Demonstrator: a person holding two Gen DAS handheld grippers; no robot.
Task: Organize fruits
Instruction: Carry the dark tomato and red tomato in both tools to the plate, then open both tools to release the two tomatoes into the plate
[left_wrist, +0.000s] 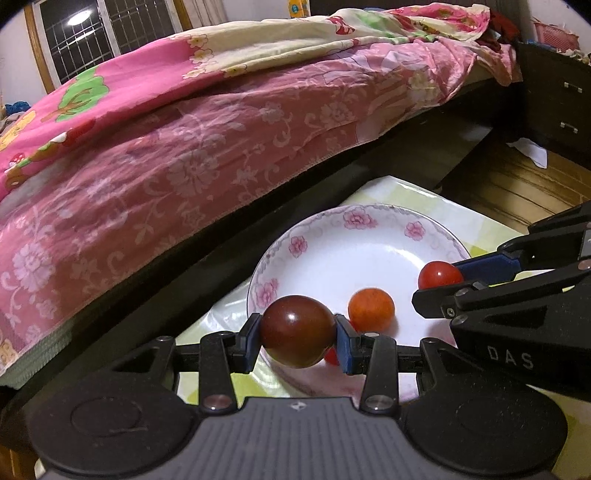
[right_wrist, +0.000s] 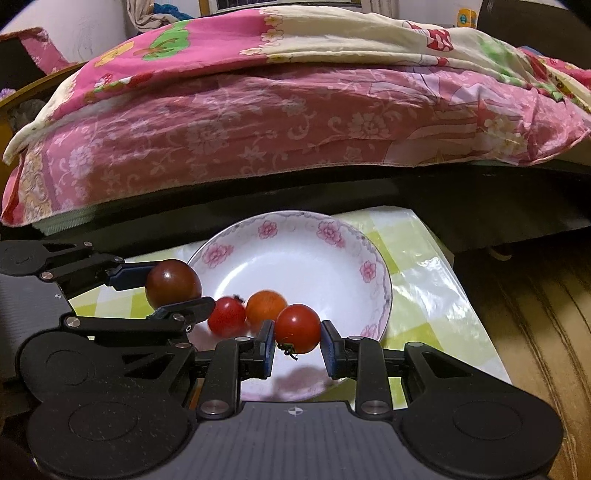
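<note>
My left hand-held gripper (left_wrist: 298, 332) squeezes dark tomato (left_wrist: 297, 330), right hand-held gripper (right_wrist: 297, 338) squeezes red tomato (right_wrist: 297, 328); lower both softly into plate (right_wrist: 332, 236), then let go

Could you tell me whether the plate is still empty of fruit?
No, an orange tomato and a red tomato already lie in the plate.

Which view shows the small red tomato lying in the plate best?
The right wrist view: the small red tomato lies in plain sight on the plate, beside the orange tomato. In the left wrist view only a red sliver shows behind the dark tomato held in the left tool.
</note>
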